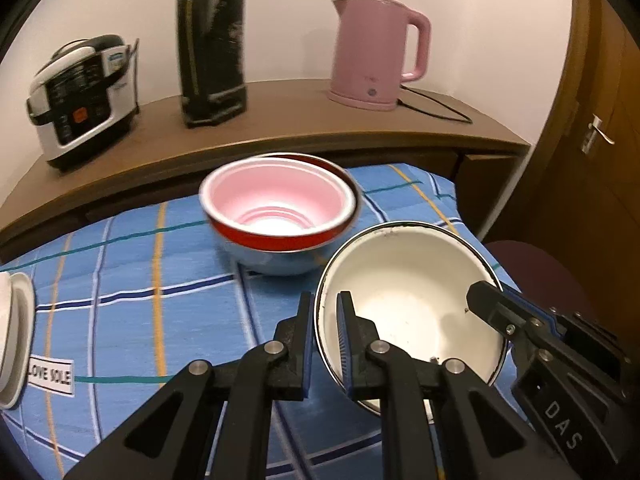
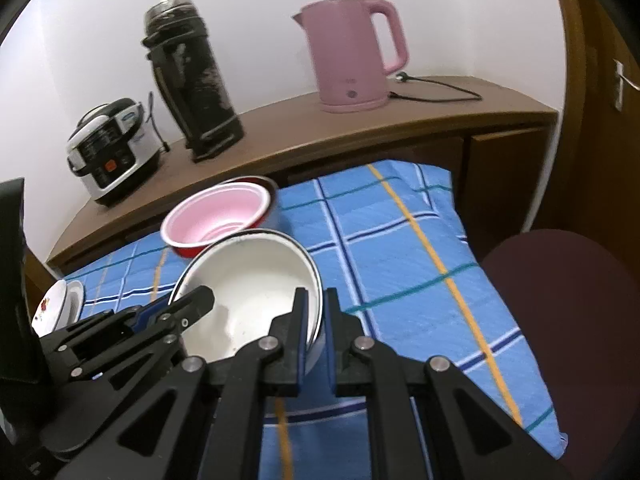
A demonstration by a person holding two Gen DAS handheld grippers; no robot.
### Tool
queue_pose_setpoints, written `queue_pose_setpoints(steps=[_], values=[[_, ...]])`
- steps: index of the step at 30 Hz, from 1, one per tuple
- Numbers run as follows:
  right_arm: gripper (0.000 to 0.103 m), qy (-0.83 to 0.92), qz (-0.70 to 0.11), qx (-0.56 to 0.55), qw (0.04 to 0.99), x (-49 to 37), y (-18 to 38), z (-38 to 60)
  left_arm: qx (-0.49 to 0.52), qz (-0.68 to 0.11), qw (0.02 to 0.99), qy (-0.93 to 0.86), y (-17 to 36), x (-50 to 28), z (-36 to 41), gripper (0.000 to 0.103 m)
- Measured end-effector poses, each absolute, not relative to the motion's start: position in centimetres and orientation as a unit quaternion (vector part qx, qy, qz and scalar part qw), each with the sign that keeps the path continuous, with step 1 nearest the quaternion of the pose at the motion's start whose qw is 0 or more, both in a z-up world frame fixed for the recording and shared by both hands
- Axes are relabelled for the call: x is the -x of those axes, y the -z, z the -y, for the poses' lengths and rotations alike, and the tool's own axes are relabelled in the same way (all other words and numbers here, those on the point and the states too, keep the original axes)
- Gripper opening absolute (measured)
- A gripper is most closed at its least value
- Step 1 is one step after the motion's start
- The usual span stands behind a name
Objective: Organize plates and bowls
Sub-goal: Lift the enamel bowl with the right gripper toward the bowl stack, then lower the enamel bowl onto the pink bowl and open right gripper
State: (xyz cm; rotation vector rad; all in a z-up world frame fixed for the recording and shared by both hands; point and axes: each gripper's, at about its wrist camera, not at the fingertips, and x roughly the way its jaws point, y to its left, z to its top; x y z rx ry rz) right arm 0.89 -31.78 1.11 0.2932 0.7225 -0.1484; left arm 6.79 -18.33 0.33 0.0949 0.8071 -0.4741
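A white enamel bowl (image 1: 412, 300) (image 2: 256, 288) with a dark rim is held tilted above the blue checked cloth. My left gripper (image 1: 325, 312) is shut on its left rim. My right gripper (image 2: 316, 308) is shut on its right rim, and also shows in the left wrist view (image 1: 486, 296). Behind it stands a stack of bowls: a pink-inside red bowl (image 1: 276, 208) (image 2: 216, 220) nested in a pale blue one (image 1: 276, 260). White flowered plates (image 2: 56, 306) (image 1: 14, 336) lie at the cloth's left edge.
A brown shelf (image 1: 280, 120) behind the cloth carries a rice cooker (image 1: 80, 96), a black thermos (image 1: 212, 40) and a pink kettle (image 1: 376, 52) with its cord. A dark red chair seat (image 2: 568, 320) stands to the right. A wooden door (image 1: 592, 140) is at far right.
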Motion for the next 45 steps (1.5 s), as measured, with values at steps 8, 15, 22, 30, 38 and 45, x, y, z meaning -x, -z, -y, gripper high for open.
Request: queue_pose_setpoints(steps=[8,15,22,30,38,45], values=[[0.007,0.039,-0.343,-0.132,0.929,-3.1,-2.4,30.0,-0.043,-0.370,0.906,0.199,-1.5,-7.7,15.9,0.013],[0.008,0.035,-0.318,-0.118,0.940,-5.4,-4.7,29.1,-0.032,-0.351,0.918,0.181,-3.3,-9.3,15.1,0.013],[0.008,0.028,-0.303,-0.115,0.946,-7.8,-6.2,29.2,-0.024,-0.330,0.928,0.173,-5.5,-11.8,15.0,0.013],[0.008,0.031,-0.287,-0.115,0.950,-10.3,-8.2,29.8,-0.021,-0.321,0.931,0.174,-6.8,-14.3,15.5,0.013],[0.008,0.033,-0.304,-0.118,0.945,-12.3,-6.9,30.0,-0.019,-0.333,0.928,0.166,-5.9,-16.7,15.9,0.013],[0.008,0.035,-0.328,-0.123,0.936,-13.0,-4.8,30.4,-0.023,-0.358,0.919,0.164,-3.6,-17.7,16.4,0.013]])
